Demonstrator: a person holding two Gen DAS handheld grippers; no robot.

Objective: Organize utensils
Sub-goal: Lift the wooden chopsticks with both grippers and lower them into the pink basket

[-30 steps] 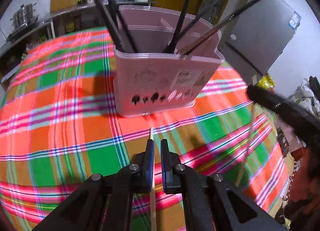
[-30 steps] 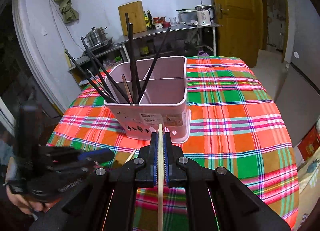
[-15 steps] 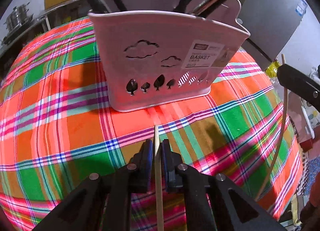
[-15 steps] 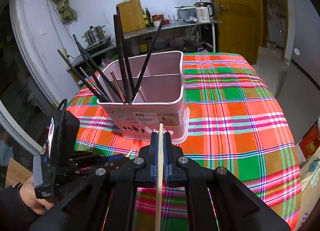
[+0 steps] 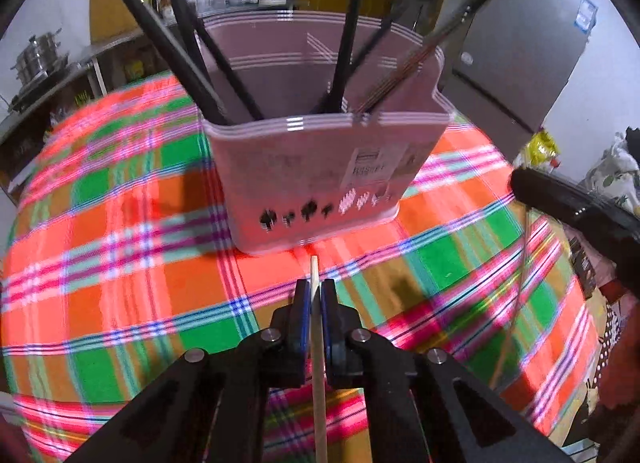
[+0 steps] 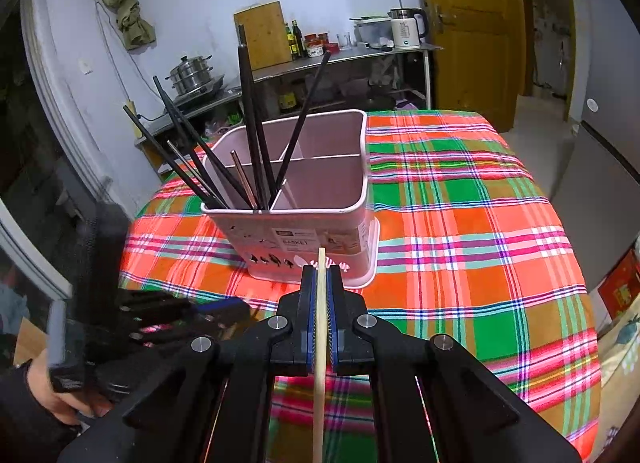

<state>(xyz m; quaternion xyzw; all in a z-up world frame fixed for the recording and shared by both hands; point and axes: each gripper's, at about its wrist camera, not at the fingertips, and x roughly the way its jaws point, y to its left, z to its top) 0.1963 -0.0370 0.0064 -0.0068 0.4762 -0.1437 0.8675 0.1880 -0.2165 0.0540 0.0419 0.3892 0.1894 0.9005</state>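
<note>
A pink plastic utensil basket (image 5: 320, 167) (image 6: 320, 223) stands on the plaid tablecloth and holds several black chopsticks (image 6: 252, 135) in its left compartment. My left gripper (image 5: 315, 291) is shut on a pale wooden chopstick (image 5: 318, 363), just in front of the basket's base. My right gripper (image 6: 321, 275) is shut on another pale wooden chopstick (image 6: 319, 343), its tip pointing at the basket's front wall. The left gripper also shows at the lower left of the right wrist view (image 6: 216, 309). The right gripper shows at the right edge of the left wrist view (image 5: 520, 183).
The plaid tablecloth (image 6: 460, 243) covers a table. A shelf with a pot (image 6: 192, 75), a cutting board (image 6: 262, 35), bottles and a kettle (image 6: 406, 27) stands by the far wall. A grey fridge (image 5: 520, 63) stands to the right.
The left gripper has pulled back and risen from the basket, so the basket's rim and inside show again. The right gripper has shifted slightly, still holding its chopstick.
</note>
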